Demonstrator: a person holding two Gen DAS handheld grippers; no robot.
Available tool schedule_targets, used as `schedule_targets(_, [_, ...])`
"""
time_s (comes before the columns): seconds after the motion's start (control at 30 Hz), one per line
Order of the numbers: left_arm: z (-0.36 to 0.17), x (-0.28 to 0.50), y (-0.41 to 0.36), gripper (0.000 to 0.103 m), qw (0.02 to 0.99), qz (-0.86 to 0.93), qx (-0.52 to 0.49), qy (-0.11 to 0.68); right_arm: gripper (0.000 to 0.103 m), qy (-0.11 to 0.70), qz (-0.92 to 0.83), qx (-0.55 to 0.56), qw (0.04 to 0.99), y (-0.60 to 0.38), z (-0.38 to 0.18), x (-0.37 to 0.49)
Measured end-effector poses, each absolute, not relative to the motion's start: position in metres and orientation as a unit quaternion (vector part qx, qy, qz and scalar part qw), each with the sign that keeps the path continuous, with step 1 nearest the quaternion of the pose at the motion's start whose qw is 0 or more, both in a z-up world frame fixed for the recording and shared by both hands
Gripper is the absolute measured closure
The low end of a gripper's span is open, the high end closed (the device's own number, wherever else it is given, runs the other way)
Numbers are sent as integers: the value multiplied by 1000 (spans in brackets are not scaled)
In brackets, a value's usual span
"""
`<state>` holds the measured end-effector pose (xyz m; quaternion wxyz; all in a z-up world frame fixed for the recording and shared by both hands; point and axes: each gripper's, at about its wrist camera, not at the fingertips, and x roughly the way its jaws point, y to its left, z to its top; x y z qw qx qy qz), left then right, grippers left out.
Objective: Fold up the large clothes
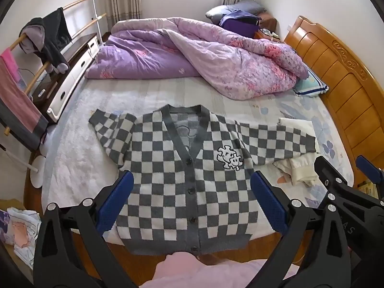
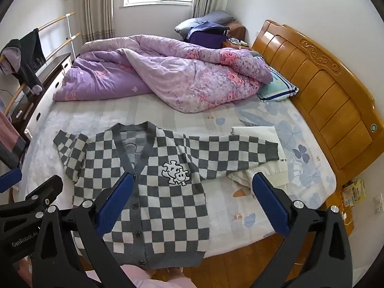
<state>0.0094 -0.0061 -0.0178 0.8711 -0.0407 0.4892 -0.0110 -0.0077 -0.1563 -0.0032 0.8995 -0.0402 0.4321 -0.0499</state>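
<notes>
Grey-and-white checkered cardigan (image 1: pixel 189 182); purple floral quilt (image 1: pixel 204 55); blue-padded black jaws

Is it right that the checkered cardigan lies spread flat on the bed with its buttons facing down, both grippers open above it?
Not quite. The checkered cardigan lies front up: both wrist views show its buttons, V-neck and puzzle patch. The rest holds: it is spread flat on the bed, and the left gripper and right gripper are open above it, holding nothing.

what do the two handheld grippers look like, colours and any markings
Both the left gripper and right gripper are matte black, with angular arms and silver round bolt heads at the joints. Each has two flat fingers faced with textured blue pads. White GenRobot.AI lettering marks the left one's body. No cables show.
</notes>
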Motion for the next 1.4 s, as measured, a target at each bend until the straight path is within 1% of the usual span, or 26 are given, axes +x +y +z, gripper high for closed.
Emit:
schedule_targets(0.37, [-28, 14, -9, 5, 861, -18, -47, 506, 7, 448, -50, -38, 892, -168, -14, 0])
schedule_targets(1.4, [-35, 16, -1, 5, 861, -13, -47, 506, 7, 461, -27, -23, 886, -163, -24, 5])
